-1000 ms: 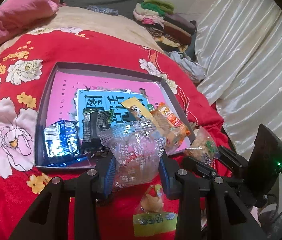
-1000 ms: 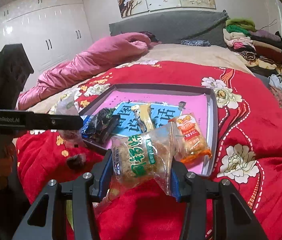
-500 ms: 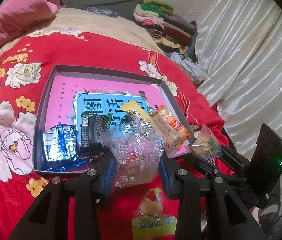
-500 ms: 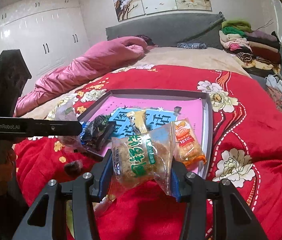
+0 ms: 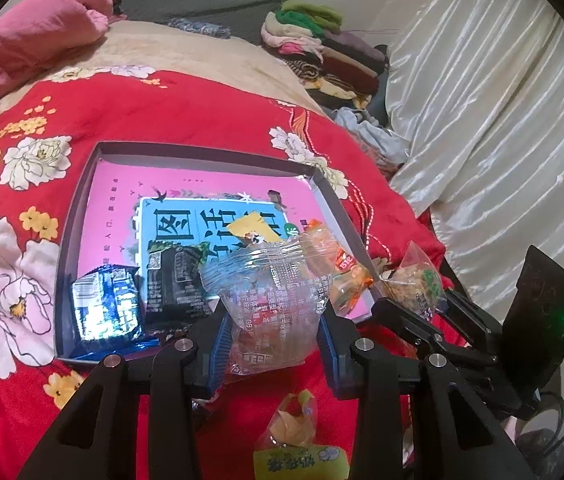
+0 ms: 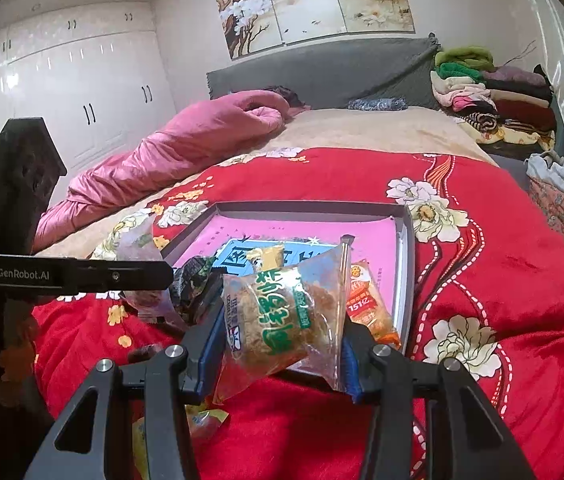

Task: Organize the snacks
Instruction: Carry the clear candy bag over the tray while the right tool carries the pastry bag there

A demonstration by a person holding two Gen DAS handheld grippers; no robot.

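Both tongs carry a snack toward the tray point(image 5: 82, 208) on the bed. The left tongs point(image 5: 270, 332) clamp a clear packet point(image 5: 270, 300) over the tray's six o'clock edge; the right tongs point(image 6: 282, 340) clamp a green-lettered packet point(image 6: 278, 312) at its five o'clock corner. Next, I judge: reach over the rim, release. The clear packet's contents are hard to make out.

Tray's point(image 5: 82, 200) far half free; snacks point(image 5: 174, 280) near.
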